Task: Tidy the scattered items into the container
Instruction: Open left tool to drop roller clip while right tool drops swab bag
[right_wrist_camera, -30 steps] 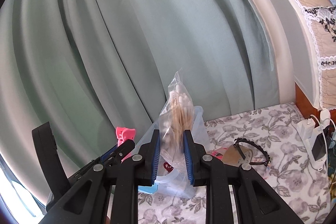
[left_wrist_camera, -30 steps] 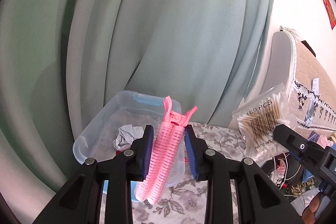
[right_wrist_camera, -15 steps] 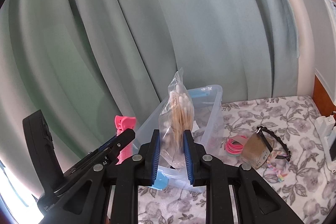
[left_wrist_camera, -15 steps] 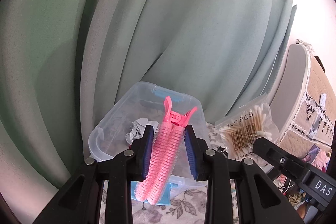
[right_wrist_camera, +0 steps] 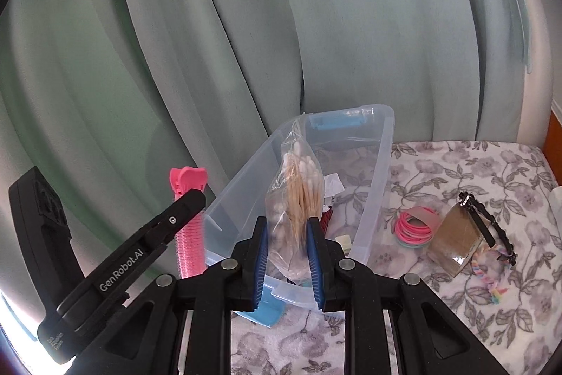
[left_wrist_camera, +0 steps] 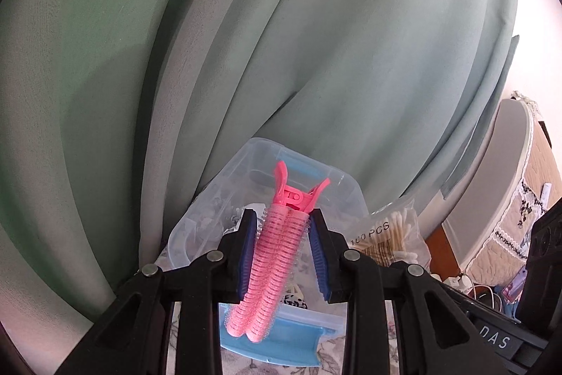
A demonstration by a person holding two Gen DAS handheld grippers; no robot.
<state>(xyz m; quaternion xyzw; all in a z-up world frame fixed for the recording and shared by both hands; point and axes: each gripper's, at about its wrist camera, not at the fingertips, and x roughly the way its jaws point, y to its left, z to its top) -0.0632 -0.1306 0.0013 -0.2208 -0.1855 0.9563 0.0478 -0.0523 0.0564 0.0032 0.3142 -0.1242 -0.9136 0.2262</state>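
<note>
My left gripper [left_wrist_camera: 283,255] is shut on a pink hair-roller clip [left_wrist_camera: 270,266], held upright just in front of the clear plastic container [left_wrist_camera: 337,180] with blue latches. My right gripper [right_wrist_camera: 286,260] is shut on a clear bag of cotton swabs [right_wrist_camera: 298,195], raised over the near wall of the container [right_wrist_camera: 381,164]. In the right wrist view the left gripper and its pink clip [right_wrist_camera: 189,234] hang beside the container's left side. The swab bag [left_wrist_camera: 390,238] also shows at the right of the left wrist view. Crumpled paper [right_wrist_camera: 333,183] lies inside the container.
On the floral cloth [right_wrist_camera: 474,164] right of the container lie pink hair ties [right_wrist_camera: 414,229], a brown card with a black band [right_wrist_camera: 463,241] and a rainbow braid [right_wrist_camera: 486,273]. Green curtains [right_wrist_camera: 246,23] hang close behind. A padded headboard [left_wrist_camera: 516,181] stands at the far right.
Both grippers have moved closer to the container and lower, each still holding its item. The container now looms larger and nearer in both views.
</note>
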